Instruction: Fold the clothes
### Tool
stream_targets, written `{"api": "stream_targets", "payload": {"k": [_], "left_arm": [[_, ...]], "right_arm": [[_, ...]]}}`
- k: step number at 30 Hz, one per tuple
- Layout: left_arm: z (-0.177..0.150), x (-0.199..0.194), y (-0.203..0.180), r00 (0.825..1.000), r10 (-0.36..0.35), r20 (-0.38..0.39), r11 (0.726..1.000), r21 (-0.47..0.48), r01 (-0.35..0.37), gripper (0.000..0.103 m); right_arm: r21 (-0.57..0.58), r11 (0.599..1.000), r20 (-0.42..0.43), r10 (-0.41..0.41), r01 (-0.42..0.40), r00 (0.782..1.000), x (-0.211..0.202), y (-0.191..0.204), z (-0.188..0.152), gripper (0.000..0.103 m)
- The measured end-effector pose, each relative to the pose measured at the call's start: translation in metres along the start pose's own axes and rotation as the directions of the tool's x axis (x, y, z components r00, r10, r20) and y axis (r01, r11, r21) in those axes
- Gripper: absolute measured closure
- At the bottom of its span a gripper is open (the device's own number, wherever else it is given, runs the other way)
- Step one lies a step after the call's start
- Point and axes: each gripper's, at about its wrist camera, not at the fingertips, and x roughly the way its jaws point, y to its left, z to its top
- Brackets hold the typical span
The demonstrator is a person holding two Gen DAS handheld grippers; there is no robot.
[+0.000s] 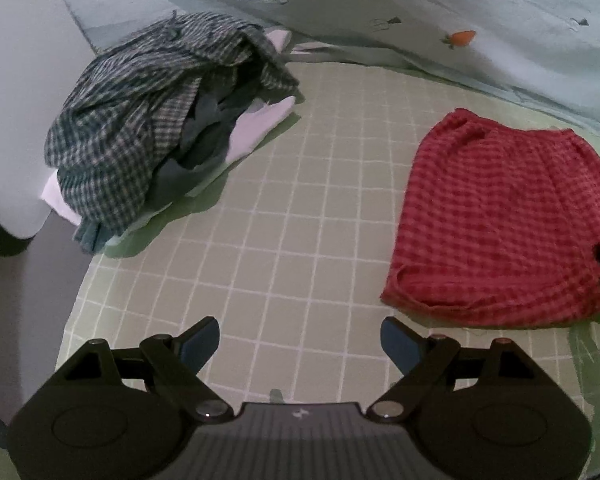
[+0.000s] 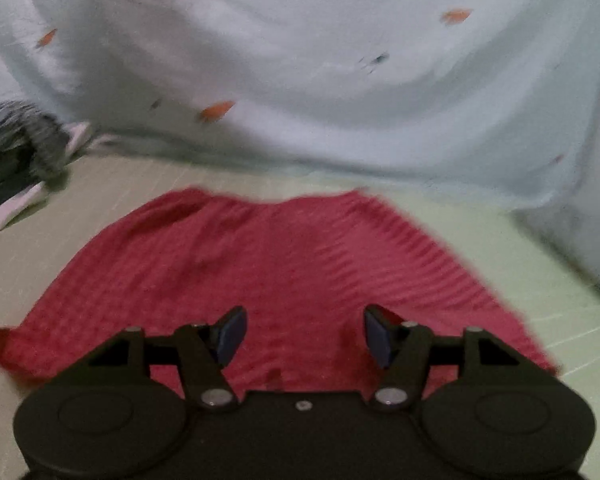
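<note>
A red checked garment (image 1: 508,220) lies flat on the green grid mat (image 1: 300,216), at the right of the left wrist view. It fills the middle of the right wrist view (image 2: 260,264), which is blurred. My left gripper (image 1: 300,340) is open and empty above the bare mat, left of the red garment. My right gripper (image 2: 305,334) is open and empty just above the red garment's near edge. A heap of unfolded clothes topped by a dark checked shirt (image 1: 152,120) lies at the far left.
A pale blue sheet with small orange prints (image 1: 420,12) rises behind the mat; it also fills the back of the right wrist view (image 2: 340,80). A white surface (image 1: 16,120) and the mat's left edge lie beside the heap. White and grey garments stick out under the heap (image 1: 256,128).
</note>
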Motion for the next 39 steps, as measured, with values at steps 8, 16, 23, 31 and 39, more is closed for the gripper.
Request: {"api": "stream_targets", "payload": {"k": [8,16,23,31,39], "left_arm": [[-0.001,0.001,0.002,1.000,-0.016,0.000,1.000,-0.026,0.016,0.015],[0.002,0.006,-0.005,0.999,-0.036,-0.025,0.999,-0.022,0.036,0.015],[-0.003,-0.001,-0.014,1.000,-0.024,-0.006,0.999,0.032,0.024,0.015],[-0.009,-0.004,0.003,1.000,0.008,-0.009,1.000,-0.013,-0.009,0.015],[-0.009,0.012,0.013,0.998,-0.031,-0.063,0.996,-0.086,0.026,0.015]], "right_arm": [[0.087,0.977,-0.117,-0.186,0.196,0.976,-0.009,-0.046,-0.013,0.042],[0.104,0.991,-0.090,-0.074,0.083,0.993,-0.007,-0.044,-0.008,0.041],[0.008,0.986,-0.177,0.164,-0.165,0.970,0.025,0.004,-0.012,0.040],[0.023,0.956,-0.237,0.288,-0.292,0.928,0.008,-0.008,-0.035,0.101],[0.017,0.965,-0.322,0.252,-0.261,0.912,-0.024,-0.030,-0.046,0.092]]}}
